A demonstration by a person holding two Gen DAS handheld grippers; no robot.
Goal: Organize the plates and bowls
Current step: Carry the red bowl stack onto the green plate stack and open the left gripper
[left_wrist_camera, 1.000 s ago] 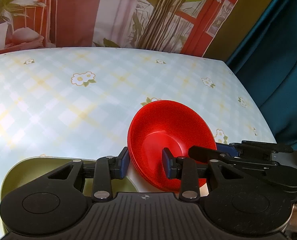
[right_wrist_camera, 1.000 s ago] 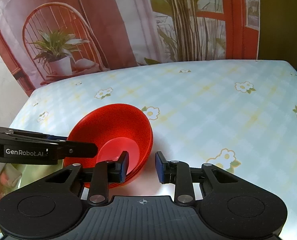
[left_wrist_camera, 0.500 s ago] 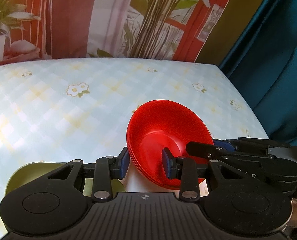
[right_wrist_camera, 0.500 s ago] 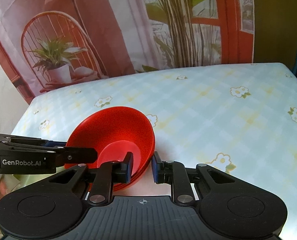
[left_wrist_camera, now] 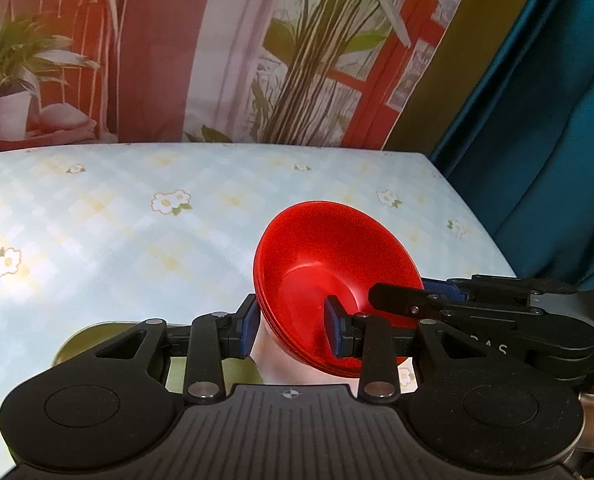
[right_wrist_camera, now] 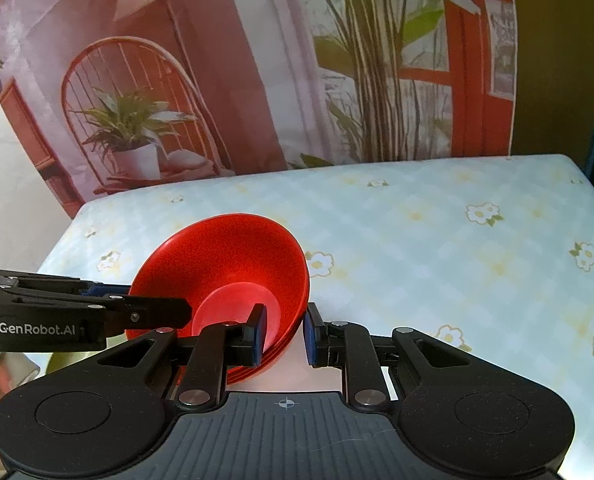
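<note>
Both the left gripper and right gripper clamp the nested glossy red plastic bowls' rim, lifted; placement pending, a green plate unsorted.

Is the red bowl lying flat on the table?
No, the red bowl is tipped up, its rim gripped by the left gripper and the right gripper above the table.
</note>
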